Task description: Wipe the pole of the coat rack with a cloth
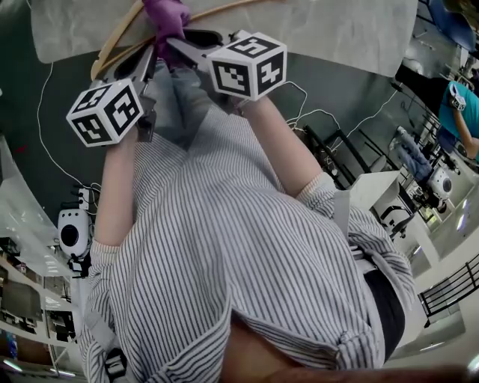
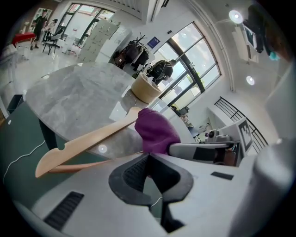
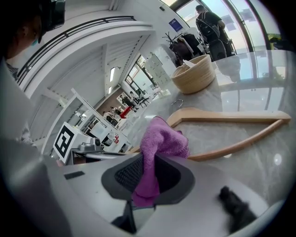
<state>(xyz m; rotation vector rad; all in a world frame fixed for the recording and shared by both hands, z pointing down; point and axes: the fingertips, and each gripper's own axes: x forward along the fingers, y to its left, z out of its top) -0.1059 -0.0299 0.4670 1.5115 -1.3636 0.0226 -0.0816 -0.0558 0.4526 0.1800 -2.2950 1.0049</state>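
Note:
A purple cloth [image 1: 166, 16] [image 2: 155, 129] [image 3: 162, 139] is bunched in my right gripper [image 1: 176, 45] [image 3: 148, 159], which is shut on it. The cloth rests against a wooden hanger [image 1: 112, 41] [image 2: 88, 141] [image 3: 231, 118] lying on a marble table [image 2: 78, 92] [image 3: 249, 97]. My left gripper [image 1: 152, 56] [image 2: 148, 155] has its jaws closed together right where the hanger's thin lower bar runs in, so it looks pinched at the tips. The two grippers are close side by side. No coat rack pole shows in any view.
A woven basket [image 2: 145, 88] [image 3: 194, 74] stands further back on the table. Cables trail over the dark floor [image 1: 45, 135] below the table's edge. Desks with equipment [image 1: 419, 179] stand at the right, and people are in the distance.

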